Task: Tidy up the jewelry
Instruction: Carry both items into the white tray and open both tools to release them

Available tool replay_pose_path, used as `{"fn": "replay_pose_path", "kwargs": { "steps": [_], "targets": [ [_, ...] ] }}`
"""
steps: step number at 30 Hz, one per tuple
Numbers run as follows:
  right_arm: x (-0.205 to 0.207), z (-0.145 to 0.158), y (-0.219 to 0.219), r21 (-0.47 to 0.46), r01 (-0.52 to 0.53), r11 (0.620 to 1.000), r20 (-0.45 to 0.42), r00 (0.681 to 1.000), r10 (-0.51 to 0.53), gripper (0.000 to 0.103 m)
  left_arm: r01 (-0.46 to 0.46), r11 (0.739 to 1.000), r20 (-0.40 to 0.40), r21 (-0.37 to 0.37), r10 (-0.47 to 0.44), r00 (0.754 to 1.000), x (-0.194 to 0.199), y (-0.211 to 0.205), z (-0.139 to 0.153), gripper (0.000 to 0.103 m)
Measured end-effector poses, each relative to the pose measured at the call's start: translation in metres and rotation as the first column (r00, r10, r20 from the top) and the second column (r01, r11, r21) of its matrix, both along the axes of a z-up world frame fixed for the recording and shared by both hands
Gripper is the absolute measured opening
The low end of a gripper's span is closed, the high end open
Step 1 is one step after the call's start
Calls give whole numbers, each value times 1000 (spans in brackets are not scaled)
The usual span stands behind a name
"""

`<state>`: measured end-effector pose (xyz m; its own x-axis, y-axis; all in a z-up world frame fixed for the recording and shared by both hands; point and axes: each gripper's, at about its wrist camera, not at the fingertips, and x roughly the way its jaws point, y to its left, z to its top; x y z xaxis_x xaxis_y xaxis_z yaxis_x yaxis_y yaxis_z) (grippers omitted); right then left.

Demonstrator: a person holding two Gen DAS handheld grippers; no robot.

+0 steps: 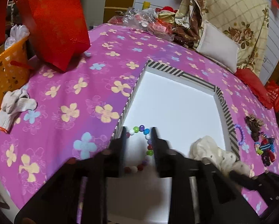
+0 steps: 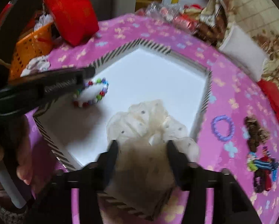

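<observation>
Bedspread: a magenta cloth printed with cream and blue flowers covered the whole work surface in both views.
Floral pillow: a cream pillow with brown roses stood at the far right, a small white cushion leaning against it.
Red gift bag: it stood at the far left of the cloth, beside an orange slotted basket.
Tray: a shallow white box with a black-and-white striped rim lay at the centre of the cloth.
Left gripper: its jaws stood apart over the near left corner of the tray, framing the bracelet without pinching it.
Right gripper: its jaws stood apart on either side of the scrunchie; whether the fingers pressed the fabric could not be told.
Cream scrunchie: a dotted, gauzy hair tie lay inside the tray at its near edge.
Work glove: a white knit glove lay on the cloth near the basket.
Beaded bracelet: a loop of red, green, white, blue and purple beads lay on the tray floor near its left wall.
Hair ties: a dark and multicoloured cluster lay on the cloth right of the tray.
Purple bracelet: a lilac ring lay on the cloth just outside the tray's right wall.
</observation>
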<state>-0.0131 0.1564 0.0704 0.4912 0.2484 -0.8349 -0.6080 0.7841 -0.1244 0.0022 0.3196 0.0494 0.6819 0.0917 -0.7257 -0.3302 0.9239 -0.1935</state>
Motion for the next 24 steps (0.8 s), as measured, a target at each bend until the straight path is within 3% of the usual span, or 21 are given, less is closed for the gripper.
{"fn": "replay_pose_path", "kwargs": {
  "steps": [2, 9, 16, 24],
  "targets": [
    [-9, 11, -4, -10, 9, 1000, 67, 998, -8, 67, -15, 1000, 24, -3, 15, 1000, -2, 1, 3, 45],
    [-28, 32, -29, -86, 93, 992, 203, 976, -74, 67, -42, 999, 28, 22, 41, 999, -7, -5, 4, 46],
    [-31, 44, -83, -99, 223, 970, 211, 957, -198, 67, -60, 993, 71, 103, 53, 996, -22, -33, 19, 47],
    [-23, 51, -146, -81, 351, 933, 214, 920, -328, 67, -29, 989, 82, 145, 17, 996, -43, -78, 35, 50]
  ]
}}
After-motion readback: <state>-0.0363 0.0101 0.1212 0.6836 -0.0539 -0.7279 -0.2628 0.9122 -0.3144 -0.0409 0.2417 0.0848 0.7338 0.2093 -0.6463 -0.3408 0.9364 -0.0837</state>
